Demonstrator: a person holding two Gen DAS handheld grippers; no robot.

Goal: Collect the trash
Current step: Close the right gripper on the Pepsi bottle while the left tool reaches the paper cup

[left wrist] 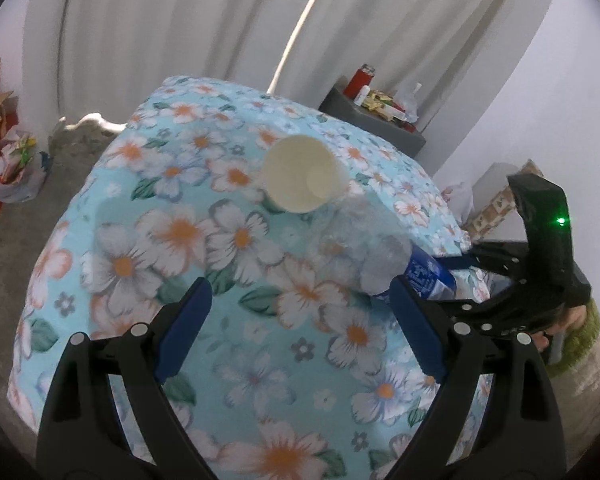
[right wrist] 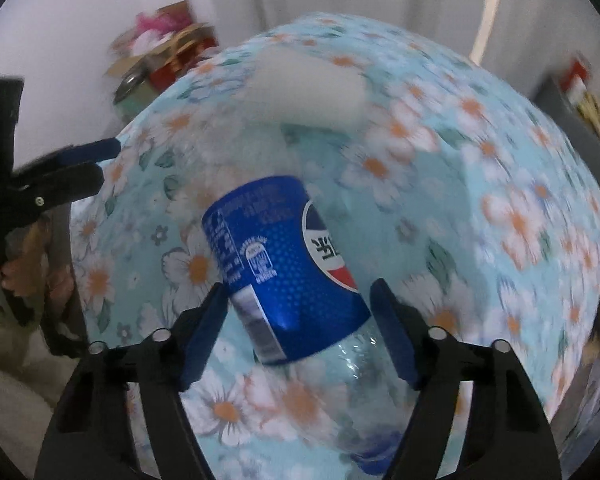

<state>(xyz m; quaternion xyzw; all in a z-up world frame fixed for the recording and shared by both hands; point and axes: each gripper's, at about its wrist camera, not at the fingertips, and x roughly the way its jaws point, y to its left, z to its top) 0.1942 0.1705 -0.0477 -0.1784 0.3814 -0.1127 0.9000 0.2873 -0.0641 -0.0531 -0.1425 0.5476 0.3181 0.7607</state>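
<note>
A clear plastic bottle with a blue label lies on the floral tablecloth. My right gripper is open, its blue pads on either side of the bottle's labelled part; I cannot tell if they touch it. In the left wrist view the bottle lies right of centre, its labelled end next to the right gripper. A white paper cup lies on its side beyond the bottle, mouth toward me; it shows blurred in the right wrist view. My left gripper is open and empty above the cloth.
A grey side table with a red can and small items stands at the back right. Bags and boxes sit on the floor at the left. White curtains hang behind. The left gripper shows at the left edge of the right wrist view.
</note>
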